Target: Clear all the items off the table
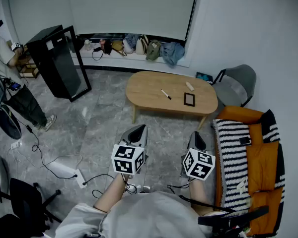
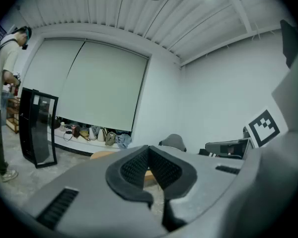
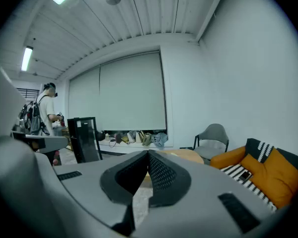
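Head view, nearest first: left gripper (image 1: 137, 129) and right gripper (image 1: 196, 135) side by side above the grey floor (image 1: 99, 128), both clenched tight on nothing, pads meeting at the tips in each gripper view. Carried near level and aimed forward, likely a plain travelling pose with no grasp yet due. Just off the right gripper's outer side, a sofa (image 1: 236, 114) under a striped throw (image 1: 233, 152) and orange cushions (image 1: 260, 157). Well ahead of both tips, the oval wooden table (image 1: 144, 90), not yet reached, not yet cleared. On its top, ahead of the right gripper more than the left: a black marker (image 1: 166, 94), a dark-framed flat rectangle (image 1: 189, 99), possibly a phone or small tablet, too small to settle, and a pale short object (image 1: 189, 86) just behind it. Beyond the table, a grey chair (image 1: 236, 86). Farthest, off past the left gripper's outer side, a black cabinet (image 1: 59, 61) and a person (image 1: 10, 78).
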`<state>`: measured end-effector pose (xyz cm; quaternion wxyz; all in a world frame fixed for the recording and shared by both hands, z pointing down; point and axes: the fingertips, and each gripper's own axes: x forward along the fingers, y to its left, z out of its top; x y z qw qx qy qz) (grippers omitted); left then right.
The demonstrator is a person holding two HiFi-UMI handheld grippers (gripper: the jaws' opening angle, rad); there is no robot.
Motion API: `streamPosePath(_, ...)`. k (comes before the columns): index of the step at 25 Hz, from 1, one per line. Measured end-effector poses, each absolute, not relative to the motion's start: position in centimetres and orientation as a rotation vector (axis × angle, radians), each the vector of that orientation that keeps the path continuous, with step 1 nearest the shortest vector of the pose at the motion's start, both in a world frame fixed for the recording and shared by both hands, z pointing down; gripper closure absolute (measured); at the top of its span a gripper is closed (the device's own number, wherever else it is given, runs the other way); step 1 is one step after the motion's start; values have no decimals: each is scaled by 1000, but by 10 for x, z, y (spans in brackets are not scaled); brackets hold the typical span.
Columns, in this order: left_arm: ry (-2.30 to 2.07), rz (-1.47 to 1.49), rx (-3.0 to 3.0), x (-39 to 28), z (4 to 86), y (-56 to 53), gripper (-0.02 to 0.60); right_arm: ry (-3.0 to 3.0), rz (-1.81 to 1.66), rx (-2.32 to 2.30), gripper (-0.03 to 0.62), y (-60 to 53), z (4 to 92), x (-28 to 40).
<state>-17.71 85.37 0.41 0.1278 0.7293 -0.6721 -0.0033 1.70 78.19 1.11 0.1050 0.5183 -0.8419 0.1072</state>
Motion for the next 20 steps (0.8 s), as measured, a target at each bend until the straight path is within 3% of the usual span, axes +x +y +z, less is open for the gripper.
streamPosePath(20,-1910,19,2116,-181,25,851,574,-2449,366,1544,569,789,28,15)
